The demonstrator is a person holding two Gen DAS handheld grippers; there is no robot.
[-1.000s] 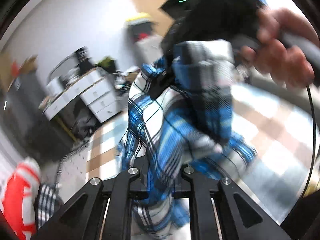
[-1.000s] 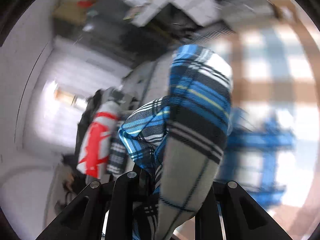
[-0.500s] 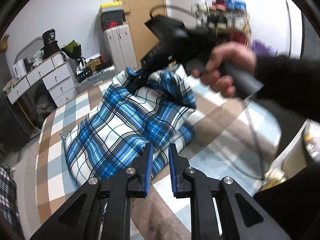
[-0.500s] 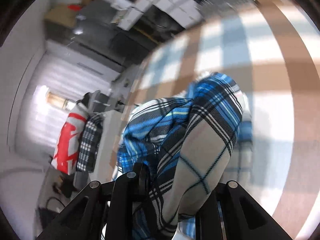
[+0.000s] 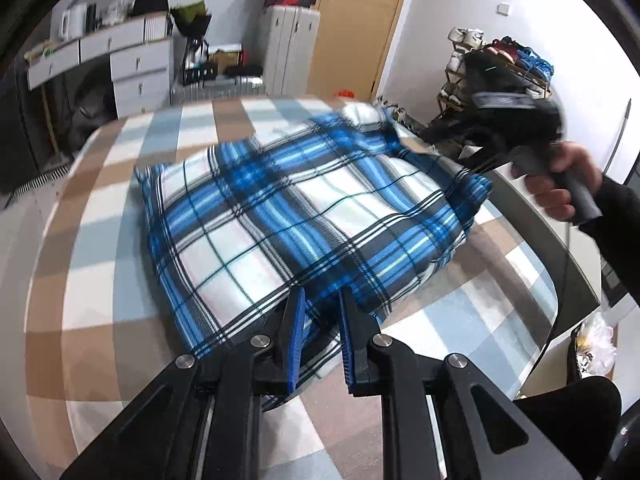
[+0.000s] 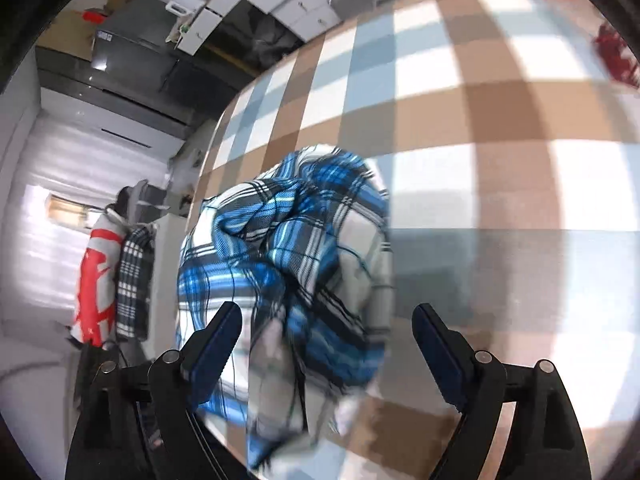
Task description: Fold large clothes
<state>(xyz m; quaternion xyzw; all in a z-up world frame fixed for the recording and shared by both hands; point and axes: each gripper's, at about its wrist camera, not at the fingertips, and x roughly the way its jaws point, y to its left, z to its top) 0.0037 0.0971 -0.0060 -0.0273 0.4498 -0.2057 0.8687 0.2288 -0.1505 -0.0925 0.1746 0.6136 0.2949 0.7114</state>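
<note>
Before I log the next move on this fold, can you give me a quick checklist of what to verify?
1. Blue plaid garment lies on the checkered bed cover: ok.
2. Right gripper releasing: ok, jaws are opening, pads stand clear of the cloth bunched between them.
3. Left gripper has let go: not ok, jaws nearly shut with the garment's near edge between them.
4. Fold lies flat: not ok, the cloth is puffed and its far end is rumpled in the right wrist view.
5. Edges aligned: cannot tell, motion blur.
6. Garment fully on the bed: ok, cover shows all around it in the left wrist view.
</note>
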